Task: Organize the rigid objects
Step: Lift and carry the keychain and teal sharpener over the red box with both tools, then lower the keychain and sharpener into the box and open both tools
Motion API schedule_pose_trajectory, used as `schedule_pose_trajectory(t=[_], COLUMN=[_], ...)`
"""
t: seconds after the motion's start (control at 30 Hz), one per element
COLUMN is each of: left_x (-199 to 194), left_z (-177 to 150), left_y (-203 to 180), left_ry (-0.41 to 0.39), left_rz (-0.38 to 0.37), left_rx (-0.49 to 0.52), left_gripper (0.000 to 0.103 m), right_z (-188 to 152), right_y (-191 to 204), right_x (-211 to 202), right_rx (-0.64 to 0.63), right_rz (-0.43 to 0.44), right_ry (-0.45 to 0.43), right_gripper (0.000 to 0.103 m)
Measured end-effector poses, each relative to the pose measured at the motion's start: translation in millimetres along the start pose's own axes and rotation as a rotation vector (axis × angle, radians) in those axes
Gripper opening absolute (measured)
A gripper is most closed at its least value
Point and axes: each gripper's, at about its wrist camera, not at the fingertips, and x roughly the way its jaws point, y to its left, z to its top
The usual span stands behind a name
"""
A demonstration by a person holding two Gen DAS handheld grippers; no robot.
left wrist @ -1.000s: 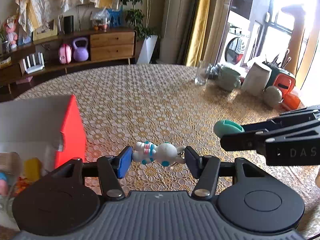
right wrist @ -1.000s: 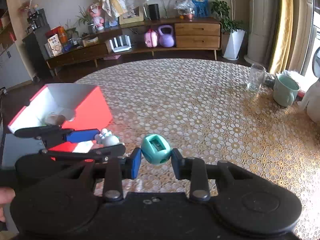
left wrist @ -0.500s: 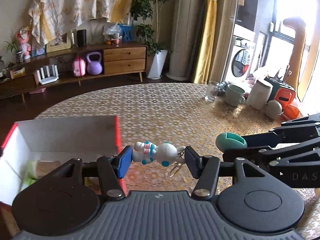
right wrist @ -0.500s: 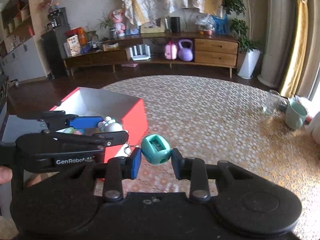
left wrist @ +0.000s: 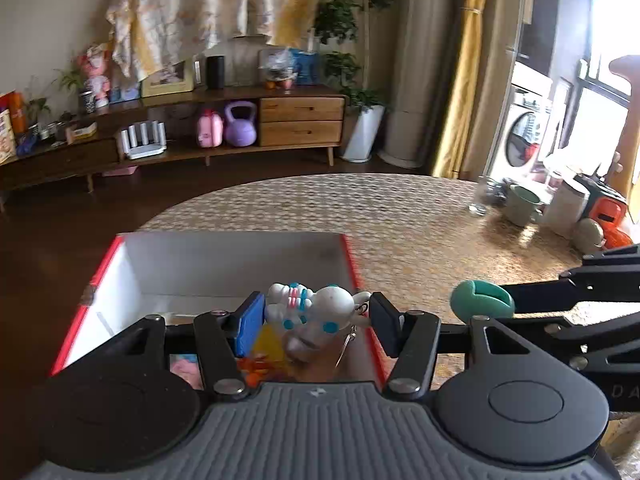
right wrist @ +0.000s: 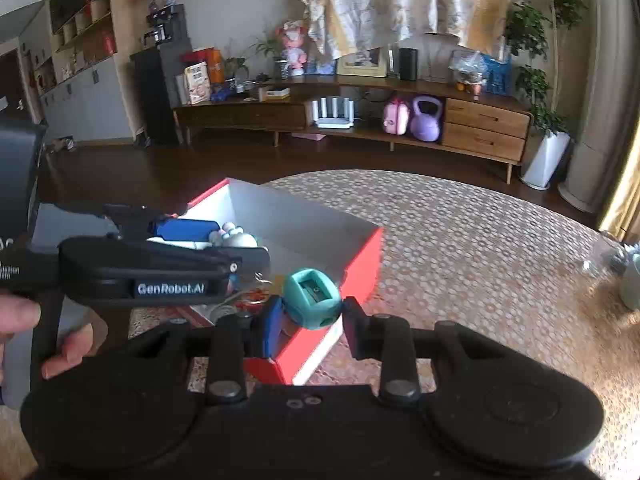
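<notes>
My left gripper [left wrist: 316, 314] is shut on a white toy figure [left wrist: 310, 306] with blue and pink bands, held sideways above the open red box [left wrist: 352, 264]. A metal ring hangs from the figure. In the right wrist view the same gripper [right wrist: 236, 242] hovers over the box's [right wrist: 360, 264] white inside, with the figure [right wrist: 236, 238] between its pads. My right gripper [right wrist: 310, 316] is shut on a teal pencil sharpener [right wrist: 312, 298], just above the box's near right corner. That sharpener [left wrist: 480, 300] shows to the right of the box in the left wrist view.
Several small items [left wrist: 260, 360] lie in the box bottom. The box stands at the edge of a round table with a patterned cloth [right wrist: 460, 240]. A glass [left wrist: 482, 198], a green mug [left wrist: 524, 204] and jars stand at the far right. A hand [right wrist: 60, 336] grips the left handle.
Both grippers have moved left and risen with their loads. The figure now hangs over the box's inside, and the sharpener has reached the box's corner. The room beyond has swung into view.
</notes>
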Motion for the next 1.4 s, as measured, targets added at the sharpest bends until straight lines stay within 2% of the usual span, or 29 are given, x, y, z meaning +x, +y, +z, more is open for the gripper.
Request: schedule_pose_trajectory(t=[0.27, 0.43, 0.5, 0.6, 0.83, 1.07, 1.3, 1.4], left_x=[2.7, 14.0, 20.3, 32.2, 64.1, 84.6, 100.4, 102.9], left_z=[3.8, 5.3, 5.7, 5.2, -12.3, -30.3, -39.9, -39.2], left_y=[47.3, 73.2, 82.9, 95.5, 124.1, 130.9, 132.2, 132.5], left_ry=[0.002, 0.03, 0.043, 0.069, 0.168, 0.256, 0.333, 0.342], left_rz=[0.079, 0.121, 0.137, 0.151, 0.182, 0.178, 0.173, 0.175], left_rx=[-0.017, -0.027, -0.027, -0.035, -0.064, -0.051, -0.036, -0.032], left_gripper=[0.057, 0.057, 0.057, 0.057, 0.057, 0.057, 0.057, 0.057], right_z=[8.7, 11.6, 12.1, 10.1, 5.8, -1.1, 2.0, 3.7], right_y=[22.9, 27.5, 29.0, 29.1, 37.3, 38.4, 41.1, 43.9], right_x=[29.5, 51.6, 62.5, 79.2, 116.9, 127.0, 123.0, 119.3], right_rx=[-0.03, -0.037, -0.041, -0.04, -0.051, -0.051, -0.051, -0.053], right_rz=[0.023, 0.024, 0.021, 0.024, 0.026, 0.034, 0.04, 0.041], right_ry=[0.023, 0.042, 0.053, 0.072, 0.13, 0.166, 0.162, 0.155], right_gripper=[0.032, 0.031, 0.031, 0.025, 0.024, 0.024, 0.026, 0.027])
